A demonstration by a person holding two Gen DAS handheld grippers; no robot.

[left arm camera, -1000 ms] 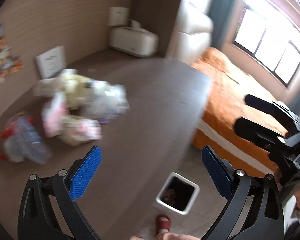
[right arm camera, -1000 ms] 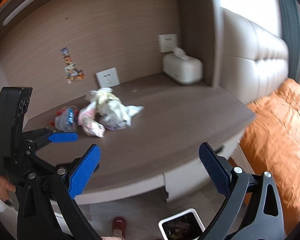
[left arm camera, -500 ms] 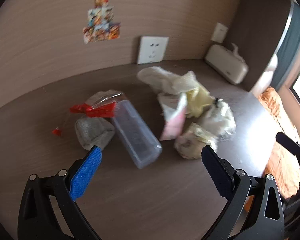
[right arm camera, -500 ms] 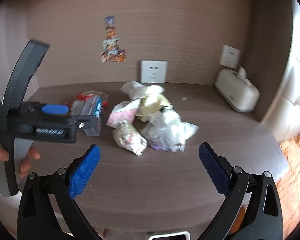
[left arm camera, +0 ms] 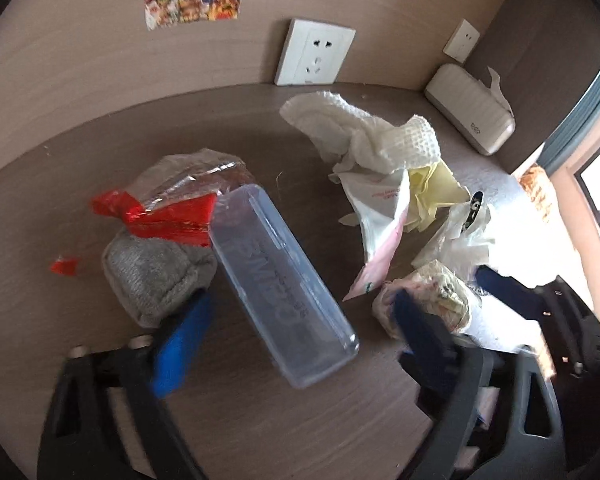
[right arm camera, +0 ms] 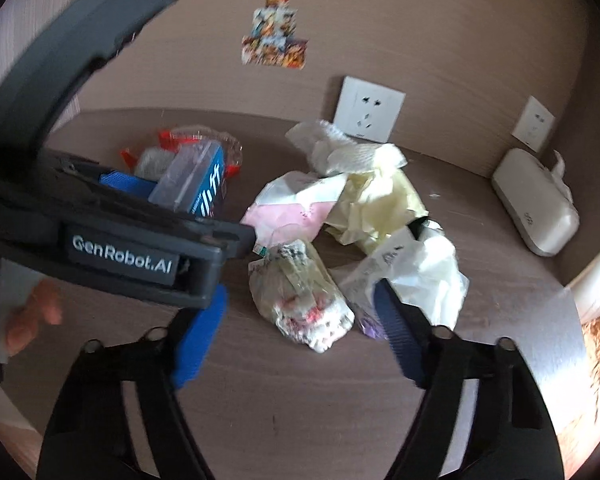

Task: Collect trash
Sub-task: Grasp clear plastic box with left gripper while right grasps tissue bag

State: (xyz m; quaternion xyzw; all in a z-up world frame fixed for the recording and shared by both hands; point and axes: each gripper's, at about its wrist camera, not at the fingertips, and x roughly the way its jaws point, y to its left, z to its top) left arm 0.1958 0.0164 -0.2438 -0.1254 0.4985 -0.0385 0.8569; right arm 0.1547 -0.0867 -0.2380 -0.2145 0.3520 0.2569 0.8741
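Straddling the clear plastic box — left claw spread wide.

The left gripper hung wide open over the brown desk, its blue pads either side of a clear plastic box lying diagonally. A grey cloth wad and a red-and-clear wrapper touched the box's far-left side. Toward the desk's right edge lay white paper towels, a yellow sheet, a pink-and-white bag and a crumpled printed wrapper. A tissue box sat in the back right corner
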